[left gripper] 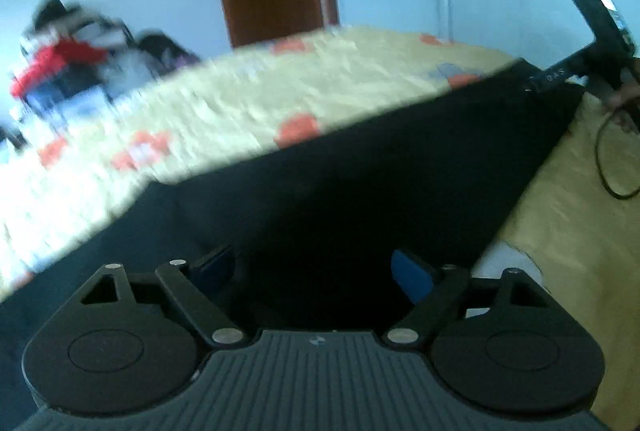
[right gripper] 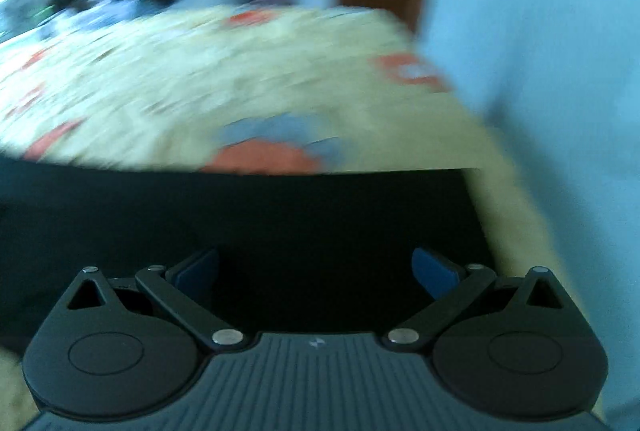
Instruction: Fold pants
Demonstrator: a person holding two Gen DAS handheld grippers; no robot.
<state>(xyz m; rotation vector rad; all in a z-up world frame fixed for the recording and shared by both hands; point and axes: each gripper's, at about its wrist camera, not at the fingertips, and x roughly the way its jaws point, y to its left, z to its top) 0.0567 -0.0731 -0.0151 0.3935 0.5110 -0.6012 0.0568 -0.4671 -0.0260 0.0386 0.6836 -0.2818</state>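
Left wrist view: left gripper [left gripper: 316, 273] released, jaws wide over the pants [left gripper: 340, 183].
Right gripper [right gripper: 316, 271]: released, nothing clamped.
Pants: spread flat on the bed [left gripper: 240, 103].

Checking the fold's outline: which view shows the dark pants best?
The left wrist view: the pants stretch far across the bedspread, edges readable. The right wrist view shows one blurred end.

On the black bar of the right tongs [left gripper: 558, 75], seen from the left wrist, pale letters show, blurred, perhaps "DAS". No other text can be read.
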